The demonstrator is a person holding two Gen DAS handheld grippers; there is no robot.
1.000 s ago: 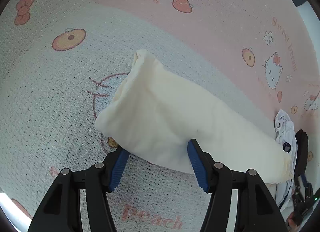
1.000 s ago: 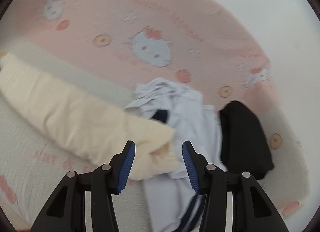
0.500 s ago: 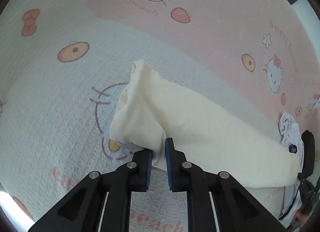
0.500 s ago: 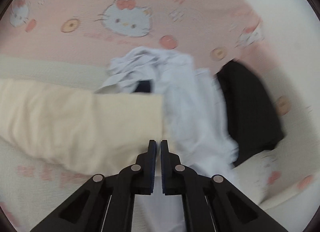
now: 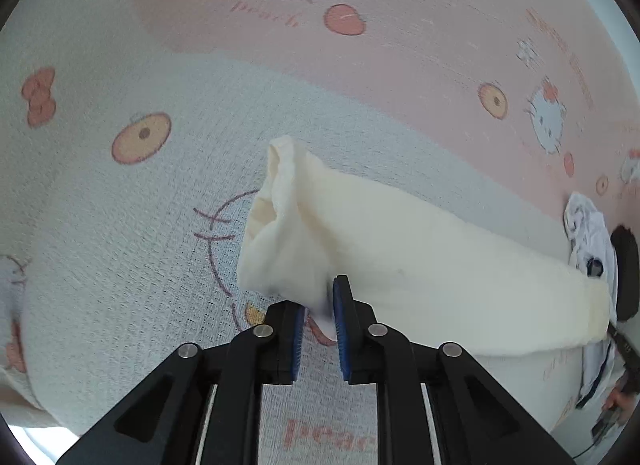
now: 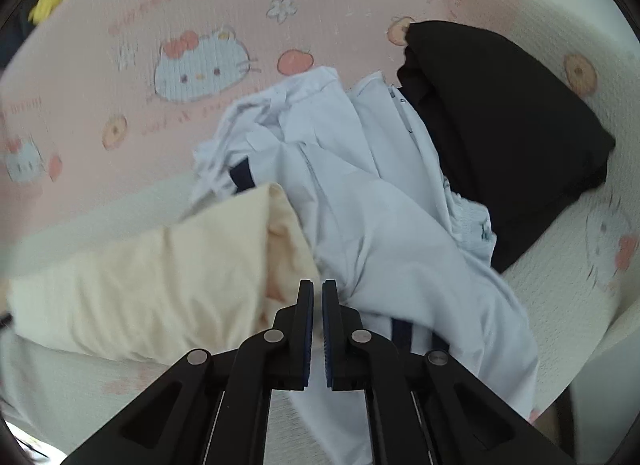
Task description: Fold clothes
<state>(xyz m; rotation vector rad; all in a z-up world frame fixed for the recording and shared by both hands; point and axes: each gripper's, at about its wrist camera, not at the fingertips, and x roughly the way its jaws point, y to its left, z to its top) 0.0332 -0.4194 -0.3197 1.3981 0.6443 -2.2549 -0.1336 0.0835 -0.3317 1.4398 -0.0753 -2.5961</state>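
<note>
The left gripper has its jaws pinched on one end of the single cream garment, having just eased slightly; the right gripper has its jaws nearly closed on the other end. Beyond the right jaws lie one white garment and one black garment, all on a patterned bedsheet.

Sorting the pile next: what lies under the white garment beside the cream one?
The white garment overlaps the black garment's near edge and rests on the printed bed cover. Dark stripes show at its hem. Anything else beneath it is covered.
</note>
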